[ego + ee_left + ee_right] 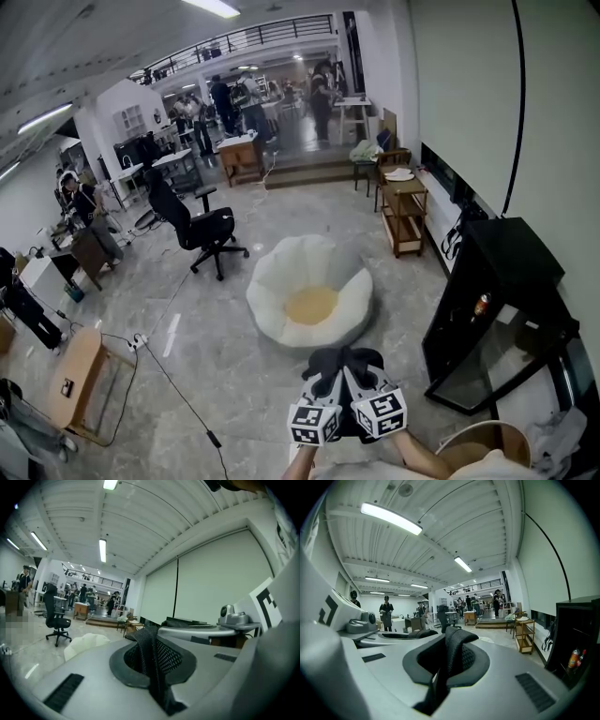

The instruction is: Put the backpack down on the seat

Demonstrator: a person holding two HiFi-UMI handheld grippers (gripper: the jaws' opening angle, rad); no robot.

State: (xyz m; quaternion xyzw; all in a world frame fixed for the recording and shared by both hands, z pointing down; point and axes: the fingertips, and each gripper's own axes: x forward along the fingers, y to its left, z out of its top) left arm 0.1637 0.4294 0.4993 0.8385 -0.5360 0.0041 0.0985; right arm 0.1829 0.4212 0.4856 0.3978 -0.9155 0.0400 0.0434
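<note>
In the head view my left gripper (325, 373) and right gripper (364, 370) are side by side at the bottom centre, held up in the air. Each is shut on a black mesh strap of the backpack (347, 360). The backpack's body is hidden beneath the grippers. In the left gripper view the strap (151, 654) is pinched between the closed jaws of the left gripper (154, 667). The right gripper (447, 663) clamps its strap (454, 648) the same way. The seat (309, 291), a white petal-shaped floor cushion with a yellow centre, lies on the floor just ahead; it also shows in the left gripper view (84, 644).
A black office chair (199, 230) stands to the seat's left. A wooden shelf cart (405, 214) and a black cabinet (497, 309) line the right wall. A low wooden table (80, 380) and a floor cable (178, 394) are at the left. People stand far back.
</note>
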